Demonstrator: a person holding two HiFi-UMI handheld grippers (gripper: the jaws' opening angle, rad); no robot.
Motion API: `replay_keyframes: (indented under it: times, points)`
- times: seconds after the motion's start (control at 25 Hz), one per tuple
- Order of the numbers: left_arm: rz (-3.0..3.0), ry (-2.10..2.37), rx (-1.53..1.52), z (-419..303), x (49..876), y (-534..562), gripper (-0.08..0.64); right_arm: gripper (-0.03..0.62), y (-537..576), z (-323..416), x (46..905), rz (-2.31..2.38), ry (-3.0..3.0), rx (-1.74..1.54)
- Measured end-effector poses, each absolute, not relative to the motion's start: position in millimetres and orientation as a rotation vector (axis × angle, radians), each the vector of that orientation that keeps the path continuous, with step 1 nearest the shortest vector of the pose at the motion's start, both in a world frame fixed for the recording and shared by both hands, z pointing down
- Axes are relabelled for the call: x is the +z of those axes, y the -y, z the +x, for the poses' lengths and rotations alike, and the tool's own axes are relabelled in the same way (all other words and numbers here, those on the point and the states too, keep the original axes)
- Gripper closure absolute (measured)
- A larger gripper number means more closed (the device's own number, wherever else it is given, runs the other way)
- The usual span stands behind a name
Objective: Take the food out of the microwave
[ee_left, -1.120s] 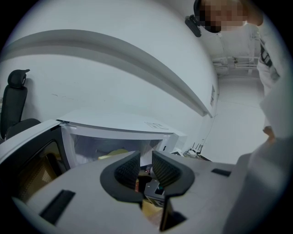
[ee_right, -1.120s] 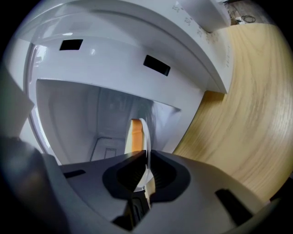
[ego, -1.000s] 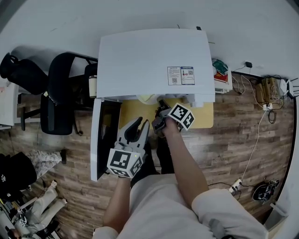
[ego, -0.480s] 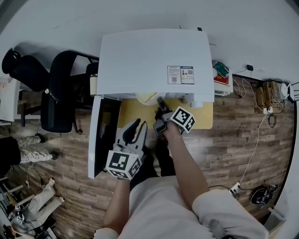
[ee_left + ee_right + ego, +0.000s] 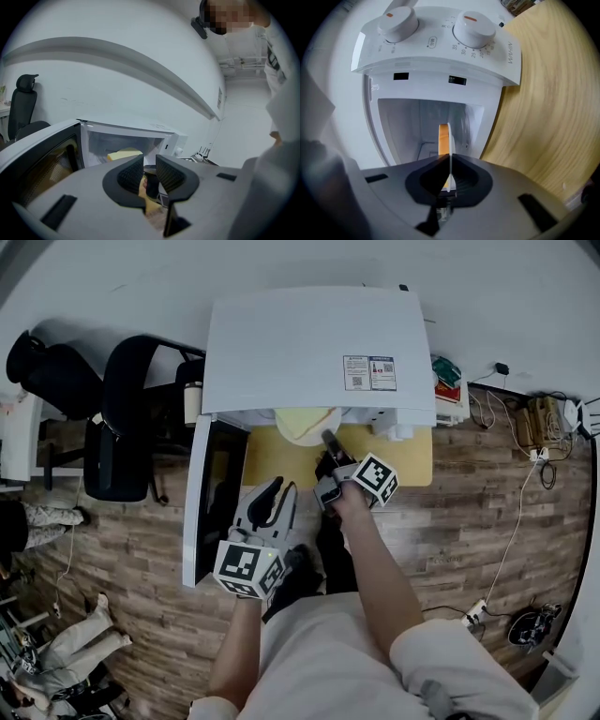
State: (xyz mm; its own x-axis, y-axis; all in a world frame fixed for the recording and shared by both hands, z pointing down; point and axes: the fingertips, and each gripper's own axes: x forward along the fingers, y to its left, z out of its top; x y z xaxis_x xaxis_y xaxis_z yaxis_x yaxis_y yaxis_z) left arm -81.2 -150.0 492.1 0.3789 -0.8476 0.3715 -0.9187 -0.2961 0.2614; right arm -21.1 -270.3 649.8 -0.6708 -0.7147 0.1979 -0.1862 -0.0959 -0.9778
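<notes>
The white microwave [image 5: 300, 343] stands on a wooden table [image 5: 403, 460] with its door [image 5: 214, 493] swung open to the left. A pale plate [image 5: 302, 423] with yellow food pokes out of the cavity mouth. My right gripper [image 5: 330, 442] is shut on the plate's near rim. In the right gripper view the plate [image 5: 450, 140] runs edge-on between the jaws of my right gripper [image 5: 449, 176], with orange food [image 5: 443, 139] on its left face. My left gripper [image 5: 270, 498] hovers open in front of the door, holding nothing. In the left gripper view the food [image 5: 123, 153] shows inside the cavity beyond my left gripper [image 5: 150, 171].
Two timer knobs [image 5: 473, 26] sit on the microwave's control panel. Black office chairs [image 5: 122, 418] stand left of the table. Boxes and cables [image 5: 525, 427] lie at the right. People's legs [image 5: 56, 652] show on the wooden floor at lower left.
The plate has come further out of the microwave mouth as my right gripper drew back and lifted a little. My left gripper shifted slightly beside the door.
</notes>
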Motion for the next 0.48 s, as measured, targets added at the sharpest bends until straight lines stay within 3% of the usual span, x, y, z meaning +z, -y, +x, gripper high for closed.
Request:
replay_keyframes:
  times: [0.48]
  points:
    - [2.314, 1.457, 0.197, -90.2, 468.0, 92.4, 0.483, 0.581, 209.1, -3.2, 618.3, -1.047, -1.757, -1.748]
